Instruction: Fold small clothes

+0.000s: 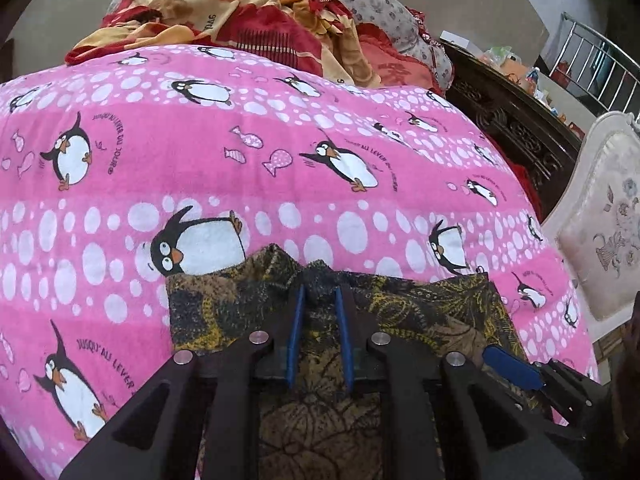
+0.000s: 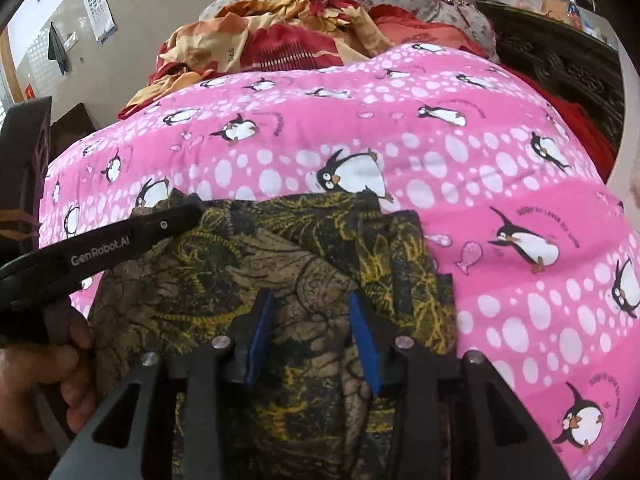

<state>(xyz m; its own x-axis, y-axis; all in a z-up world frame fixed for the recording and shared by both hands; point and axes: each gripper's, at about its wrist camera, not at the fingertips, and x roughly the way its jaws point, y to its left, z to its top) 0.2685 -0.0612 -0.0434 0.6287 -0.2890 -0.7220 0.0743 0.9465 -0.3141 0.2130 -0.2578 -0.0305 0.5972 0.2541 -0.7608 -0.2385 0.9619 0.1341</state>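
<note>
**Dark patterned garment on the penguin sheet: both grippers over the cloth**

The dark patterned garment (image 1: pixel 420 320), brown and black with yellow leaf markings, lies on the near part of the bed, on a pink sheet (image 1: pixel 280 184) printed with penguins, fish and white dots. We see it partly folded: in the right wrist view the garment (image 2: pixel 224 264) shows overlapping layers, with a stepped edge along its right side.

We find the left gripper (image 1: pixel 320 292) at the garment's far edge. Its jaws stand a narrow gap apart, and a raised bunch of the cloth sits between the blue pads (image 1: pixel 297 320). We read this as the jaws pinching that bunch of fabric. In the right wrist view the left gripper (image 2: pixel 192 210) reaches in from the left, its tip at the far left corner of the cloth, with the person's left hand (image 2: pixel 48 368) holding it.

We find the right gripper (image 2: pixel 310 300) above the middle of the garment. Its jaws stand clearly apart, and the cloth beneath them lies flat; nothing is held between the blue pads (image 2: pixel 364 340). In the left wrist view one blue pad of the right gripper (image 1: pixel 510 366) shows at the lower right, over the garment.

Beyond the pink sheet, a crumpled red and orange blanket (image 1: pixel 240 12) lies heaped at the far end of the bed, against a grey floral pillow (image 1: pixel 376 4). A dark carved headboard (image 1: pixel 516 128) stands to the right.
</note>
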